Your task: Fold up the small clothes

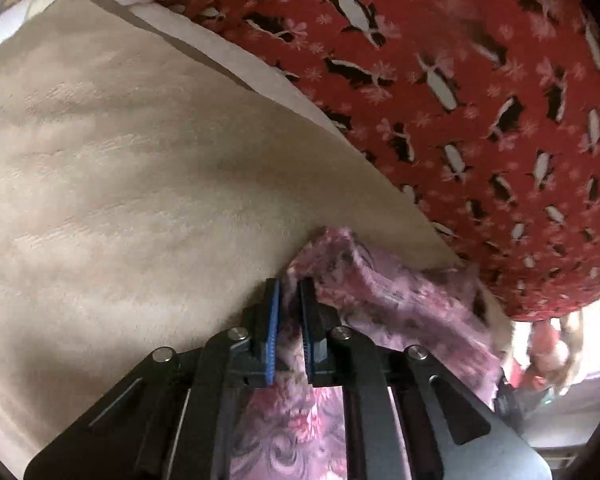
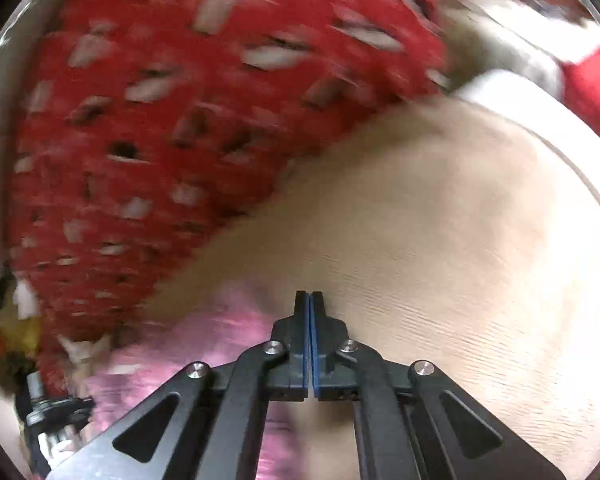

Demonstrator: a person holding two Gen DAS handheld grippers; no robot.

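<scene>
The left gripper (image 1: 289,286) pinches a bunched fold of a small pink floral-print fabric garment (image 1: 384,292), its blue-padded black fingers (image 1: 273,320) drawn close with cloth caught between them. From the pinch, the pink garment trails toward 4 o'clock in the left wrist view and hangs down behind the gripper frame toward 6 o'clock. It lies on a wide beige, finely ribbed cloth surface (image 1: 120,184) that fills the frame from 7 to 11 o'clock. A red fabric printed with black-and-white skunks and pale pink flowers (image 1: 440,80) covers the view from 12 to 4 o'clock, overlapping the beige surface's far edge and meeting the pink garment near 4 o'clock.

In the motion-blurred right wrist view, the right gripper (image 2: 309,296) has its jaws pressed together, blue pads touching; nothing shows between them at the tips. It sits over the beige surface (image 2: 440,240), with the pink garment (image 2: 204,344) just beside it at 8 o'clock. The red skunk-print fabric (image 2: 180,120) fills 9 to 12 o'clock.
</scene>
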